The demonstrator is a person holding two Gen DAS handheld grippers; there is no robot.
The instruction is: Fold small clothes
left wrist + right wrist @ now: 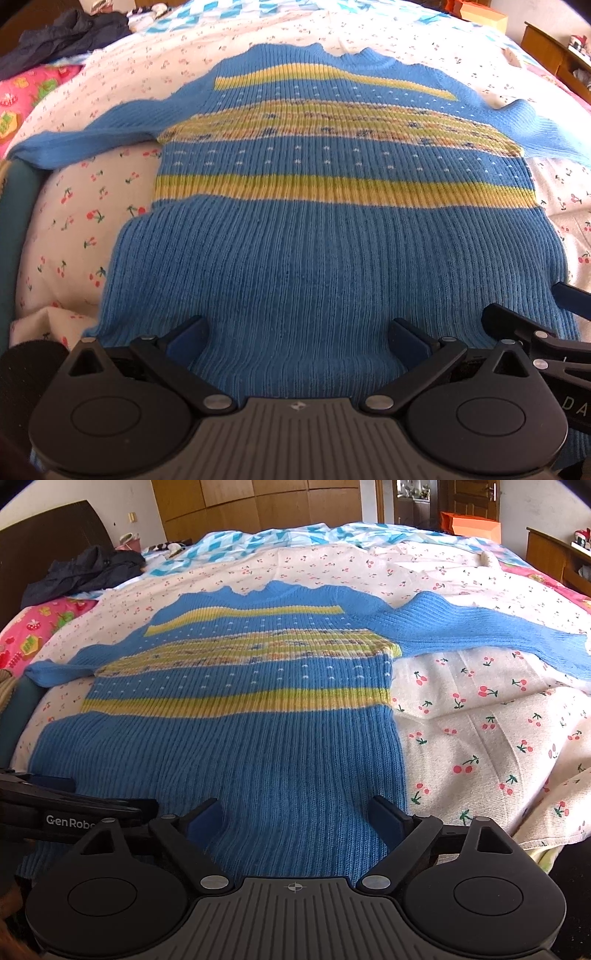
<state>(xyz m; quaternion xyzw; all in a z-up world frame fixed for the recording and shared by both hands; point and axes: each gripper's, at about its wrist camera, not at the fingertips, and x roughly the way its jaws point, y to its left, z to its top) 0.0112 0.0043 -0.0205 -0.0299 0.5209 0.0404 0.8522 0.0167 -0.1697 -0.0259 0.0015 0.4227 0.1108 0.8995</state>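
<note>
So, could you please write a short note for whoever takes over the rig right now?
Left hand-held gripper: open, over the sweater's hem, gripping nothing.
Right hand-held gripper: open, also at the hem, beside the left one, empty.
Blue striped sweater: lies flat on the cherry-print bedspread, hem nearest the grippers, neckline far, both sleeves spread outward.
Done: sweater laid out and smoothed.
Left: every fold. Probably bring each sleeve across the body, then fold hem to neckline.
</note>
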